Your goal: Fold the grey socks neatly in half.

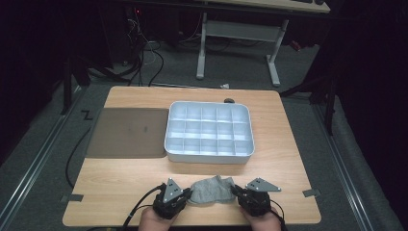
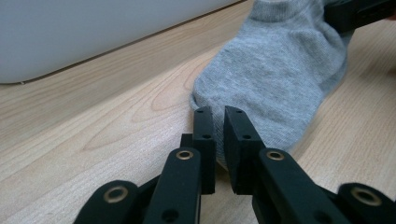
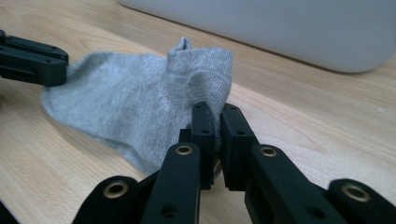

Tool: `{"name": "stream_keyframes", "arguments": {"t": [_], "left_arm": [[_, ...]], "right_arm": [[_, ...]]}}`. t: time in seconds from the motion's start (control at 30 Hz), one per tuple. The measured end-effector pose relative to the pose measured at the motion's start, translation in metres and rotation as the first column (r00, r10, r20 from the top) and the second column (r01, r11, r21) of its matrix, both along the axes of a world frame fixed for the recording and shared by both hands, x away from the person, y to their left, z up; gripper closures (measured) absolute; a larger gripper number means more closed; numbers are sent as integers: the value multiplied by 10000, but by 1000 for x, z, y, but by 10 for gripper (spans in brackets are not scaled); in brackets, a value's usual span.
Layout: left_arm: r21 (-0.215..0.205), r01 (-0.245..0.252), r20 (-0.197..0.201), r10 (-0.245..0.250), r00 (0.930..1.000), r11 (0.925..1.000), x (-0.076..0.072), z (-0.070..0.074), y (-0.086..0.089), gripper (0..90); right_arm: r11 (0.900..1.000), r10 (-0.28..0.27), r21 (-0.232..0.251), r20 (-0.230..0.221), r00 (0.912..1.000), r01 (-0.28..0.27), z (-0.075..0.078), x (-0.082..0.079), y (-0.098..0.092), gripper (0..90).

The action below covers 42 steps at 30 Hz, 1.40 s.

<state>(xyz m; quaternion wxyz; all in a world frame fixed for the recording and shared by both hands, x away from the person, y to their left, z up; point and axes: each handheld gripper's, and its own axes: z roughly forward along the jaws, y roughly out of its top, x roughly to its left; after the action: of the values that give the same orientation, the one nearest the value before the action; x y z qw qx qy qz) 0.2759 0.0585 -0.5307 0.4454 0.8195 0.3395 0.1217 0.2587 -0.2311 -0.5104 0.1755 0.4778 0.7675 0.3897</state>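
The grey sock is lying on the wooden table near its front edge, just in front of the white divided tray. The left gripper is pinching one end of it, while the right gripper is clamping the other (jaws nearly together on the fabric).

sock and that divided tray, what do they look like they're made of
Sock: soft grey knit fabric, probably a cotton blend; fine ribbed stitches show, and it creases limply between the two grippers. Divided tray: likely moulded plastic, pale grey-white with a smooth matte look; rounded corners and thin, even divider walls suggest this, though painted metal can't be ruled out.
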Motion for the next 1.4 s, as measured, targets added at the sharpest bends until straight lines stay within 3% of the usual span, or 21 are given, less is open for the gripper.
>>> {"name": "stream_keyframes", "arguments": {"t": [0.33, 0.5, 0.63, 0.73, 0.83, 0.93, 1.0, 1.07, 1.13, 1.27, 1.4], "left_arm": [[207, -180, 184, 176, 9997, 9996, 1, 1, 1, 852], [201, -242, 180, 238, 9996, 9995, 1, 0, 1, 856], [260, -175, 210, 170, 9996, 9995, -1, 1, 0, 854], [258, -183, 221, 178, 9996, 9995, 0, 4, -1, 752], [156, -383, 788, 370, 9962, 9991, -2, 14, -2, 707], [18, -151, 1002, 149, 9949, 9999, -3, 23, -13, 744], [14, 83, 967, -84, 9953, 10000, -2, 25, -27, 780], [-31, 405, 670, -402, 9969, 9992, 1, 24, -44, 791], [310, 515, 664, -535, 9964, 9982, 2, 20, -57, 806], [1097, 536, 178, -559, 9983, 9925, 10, 6, -71, 851], [1264, 751, 77, -767, 9970, 9891, 8, 2, -77, 858]], "right_arm": [[9986, 354, 393, 260, 9990, -364, 16, -8, 0, 859], [9995, 262, 159, -6, 9997, -262, 7, -5, 0, 860], [9996, 154, 240, -26, 9999, -153, 6, -4, -1, 860], [9996, 252, 145, 75, 9997, -253, 9, -5, 1, 860], [9994, 318, 124, 23, 9995, -318, 9, -6, 2, 860], [9993, 375, 43, 22, 9993, -376, 8, -6, 4, 860], [9992, 389, 43, 9, 9992, -389, 8, -6, 4, 860], [9991, 427, 34, -4, 9991, -427, 8, -6, 4, 860], [9990, 446, 30, -24, 9990, -446, 7, -6, 4, 860], [9991, 419, 70, -93, 9991, -418, 6, -6, 3, 861], [9989, 426, 198, -53, 9991, -425, 8, -6, 2, 861]]}}
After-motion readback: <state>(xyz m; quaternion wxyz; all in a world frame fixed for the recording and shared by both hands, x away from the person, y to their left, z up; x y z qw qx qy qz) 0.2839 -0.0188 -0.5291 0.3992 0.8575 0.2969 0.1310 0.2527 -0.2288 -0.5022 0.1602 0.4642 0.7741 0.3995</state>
